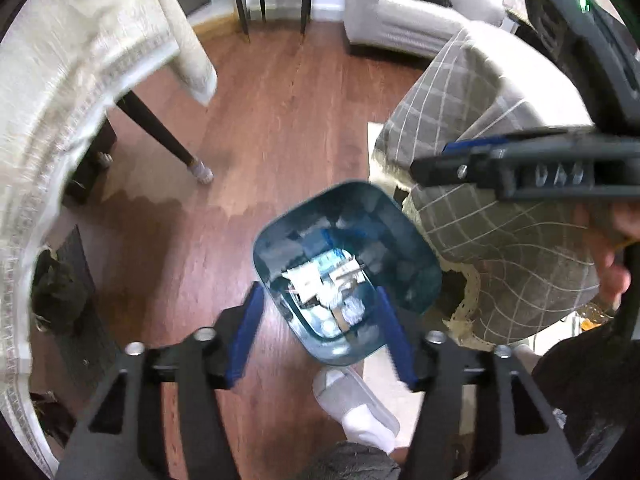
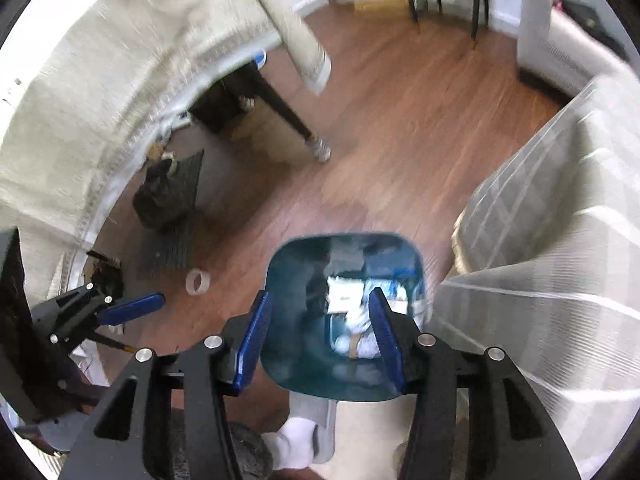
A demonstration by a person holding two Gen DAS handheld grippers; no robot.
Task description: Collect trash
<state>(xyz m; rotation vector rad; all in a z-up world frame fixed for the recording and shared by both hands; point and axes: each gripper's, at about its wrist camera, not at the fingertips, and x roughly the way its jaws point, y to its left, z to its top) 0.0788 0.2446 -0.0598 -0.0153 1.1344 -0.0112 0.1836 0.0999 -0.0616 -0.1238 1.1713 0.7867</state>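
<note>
Taking the bin [image 1: 347, 272] as the landmark and going left to right: well left of it, under the cloth-draped table [image 1: 72, 92], a dark bag [image 2: 160, 200] slumps on a mat [image 2: 176, 216], and some dark scraps [image 2: 106, 274] lie near the cloth's hem. Whether these count as trash I cannot tell. Closer in, just left of the bin on the floor [image 1: 280, 120], sits a tape roll [image 2: 197, 282]; it looks like the likeliest piece not yet collected.

The bin itself stands on the floor by the person's slippered foot [image 1: 352, 404]. It already holds crumpled paper and wrappers [image 1: 324, 284] at the bottom, so part of the collecting appears done.

The left gripper [image 1: 320, 334] hangs above the bin with its fingers spread wide and nothing between them. The right gripper [image 2: 320, 340] is also over the bin, its fingers apart, narrower than the left pair, and likewise empty; only the bin's contents show in the gap.

Right of the bin is a checked cushion [image 1: 480, 184], with no trash visible on it.

My judgement: a drop has been made, and what remains is the floor left of the bin.
</note>
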